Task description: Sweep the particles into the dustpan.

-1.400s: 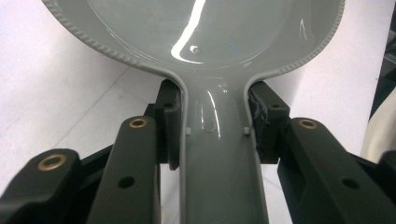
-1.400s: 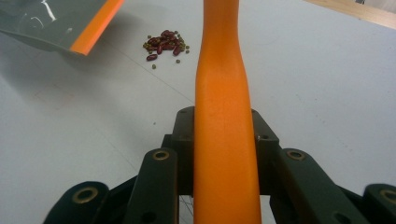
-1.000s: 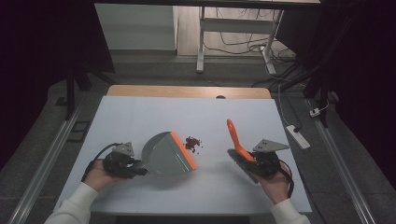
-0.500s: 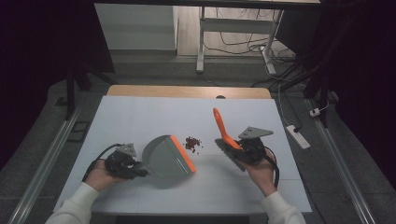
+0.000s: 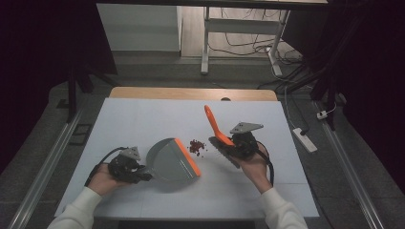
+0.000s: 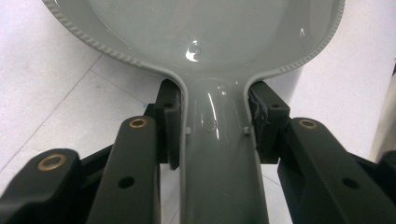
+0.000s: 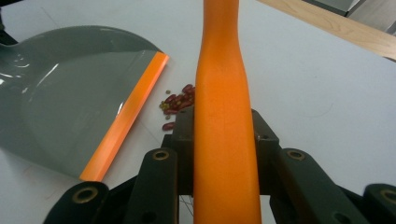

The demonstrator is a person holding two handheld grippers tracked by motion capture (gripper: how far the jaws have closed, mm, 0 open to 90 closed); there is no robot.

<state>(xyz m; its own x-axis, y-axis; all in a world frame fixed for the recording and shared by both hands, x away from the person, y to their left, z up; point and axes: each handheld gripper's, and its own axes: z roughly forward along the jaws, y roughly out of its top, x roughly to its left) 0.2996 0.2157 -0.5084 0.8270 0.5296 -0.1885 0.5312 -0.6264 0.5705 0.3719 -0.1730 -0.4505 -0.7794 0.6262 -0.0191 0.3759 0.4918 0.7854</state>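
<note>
Left gripper [image 5: 143, 172] sits near-left on the white table [image 5: 143, 119], jaws clamped on the grey handle of the dustpan [image 5: 171, 160]. The left gripper view shows both pads pressed flat against the handle's sides just below where it flares into the pan. The pan lies on the table, its orange lip [image 5: 186, 157] facing right and slightly far.

Right gripper [image 5: 228, 145] is right of centre, jaws closed tight on the orange handle of the brush [image 5: 216, 126] — the right gripper view shows the handle squeezed between both pads. The handle points up and toward the far-left; the dark bristle head [image 5: 224, 151] hangs low on the near side, close to the table. Contact with the surface can't be judged.

A small pile of red beans [image 5: 195, 146] with a few greenish bits lies on the table between the two tools — just right of the dustpan's orange lip, just left of the brush head. Beans touch neither tool as far as the high view shows.

A hand grips each gripper body, sleeves coming in from the near edge.
</note>
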